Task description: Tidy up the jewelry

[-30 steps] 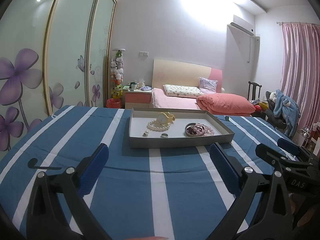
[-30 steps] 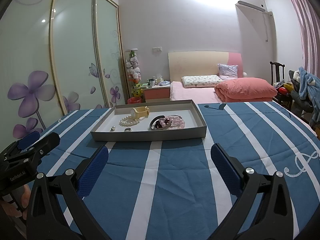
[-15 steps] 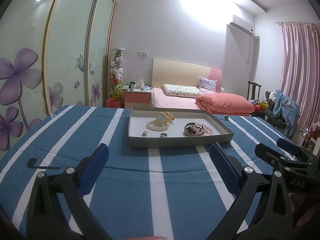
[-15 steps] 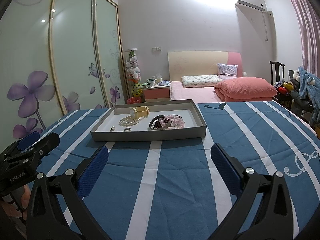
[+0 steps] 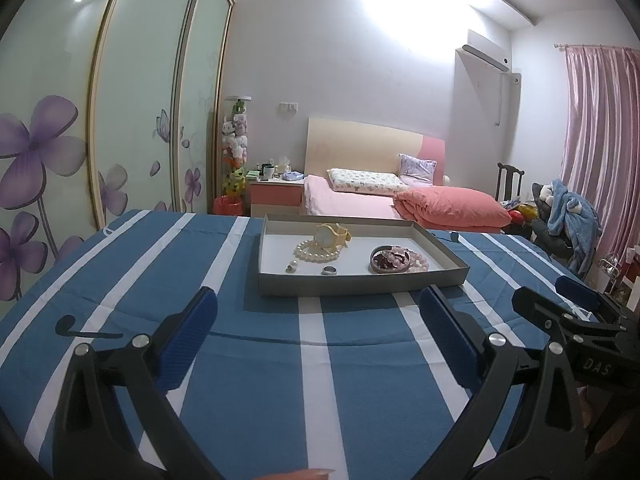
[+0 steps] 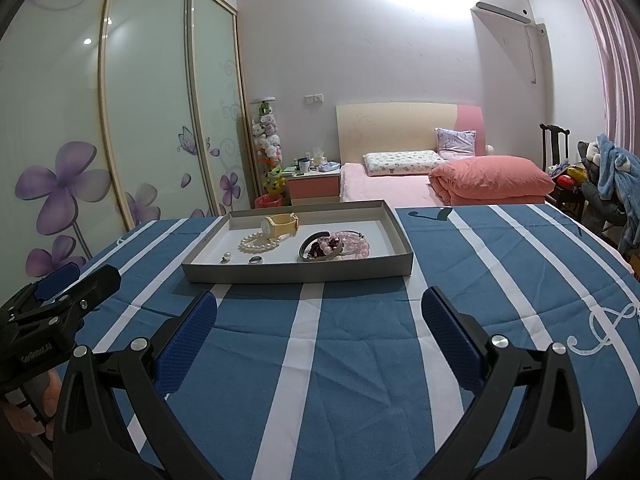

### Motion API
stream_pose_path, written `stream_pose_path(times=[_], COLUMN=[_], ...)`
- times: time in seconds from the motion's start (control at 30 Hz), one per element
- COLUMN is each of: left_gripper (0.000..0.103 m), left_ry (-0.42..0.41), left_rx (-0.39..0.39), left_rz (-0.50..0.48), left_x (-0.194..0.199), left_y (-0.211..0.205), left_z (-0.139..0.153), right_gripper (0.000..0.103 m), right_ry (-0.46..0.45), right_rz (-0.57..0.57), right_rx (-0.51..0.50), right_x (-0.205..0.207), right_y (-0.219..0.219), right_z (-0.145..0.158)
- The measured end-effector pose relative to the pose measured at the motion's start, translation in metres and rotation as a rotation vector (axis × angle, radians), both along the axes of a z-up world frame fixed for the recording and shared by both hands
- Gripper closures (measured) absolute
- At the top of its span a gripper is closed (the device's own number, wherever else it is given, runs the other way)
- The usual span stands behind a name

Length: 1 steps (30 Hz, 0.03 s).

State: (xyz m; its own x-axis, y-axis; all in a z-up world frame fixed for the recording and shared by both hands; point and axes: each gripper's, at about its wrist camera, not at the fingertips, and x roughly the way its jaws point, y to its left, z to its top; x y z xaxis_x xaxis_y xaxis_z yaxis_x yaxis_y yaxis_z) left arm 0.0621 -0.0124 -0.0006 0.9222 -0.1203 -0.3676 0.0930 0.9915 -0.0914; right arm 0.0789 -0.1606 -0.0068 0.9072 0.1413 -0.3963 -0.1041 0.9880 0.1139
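Note:
A grey tray [image 5: 360, 282] [image 6: 296, 274] sits on the blue striped tablecloth ahead of both grippers. In it lie a yellow watch [image 5: 332, 235] [image 6: 280, 225], a pearl bracelet [image 5: 316, 252] [image 6: 259, 243], a small pearl earring [image 5: 291, 267] [image 6: 226, 257], a silver ring [image 5: 329, 270] [image 6: 255, 260], a dark bangle with red beads [image 5: 389, 261] [image 6: 320, 247] and a pink bead bracelet [image 5: 418, 260] [image 6: 354, 242]. My left gripper [image 5: 318, 320] and my right gripper [image 6: 320, 320] are both open and empty, short of the tray's near wall.
The table [image 6: 500, 264] carries a blue cloth with white stripes. The right gripper shows at the right of the left wrist view [image 5: 568, 316]; the left gripper shows at the left of the right wrist view [image 6: 60, 300]. A bed, nightstand and wardrobe stand behind.
The left wrist view has shifted slightly, with the tray sitting a little lower and nearer. The right wrist view is nearly unchanged. Both grippers stay open.

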Motion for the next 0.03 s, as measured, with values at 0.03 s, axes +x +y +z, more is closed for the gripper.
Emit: stream_pose_path(times=[0.03], left_gripper=[0.004], left_ry=[0.0], left_rx=[0.0], left_rz=[-0.001], left_x=[-0.0002], left_y=[-0.0001], left_z=[0.0], right_gripper=[0.002], right_ry=[0.0], right_rz=[0.0], right_rx=[-0.001], right_x=[-0.0002], right_y=[0.0006], right_z=[-0.0004])
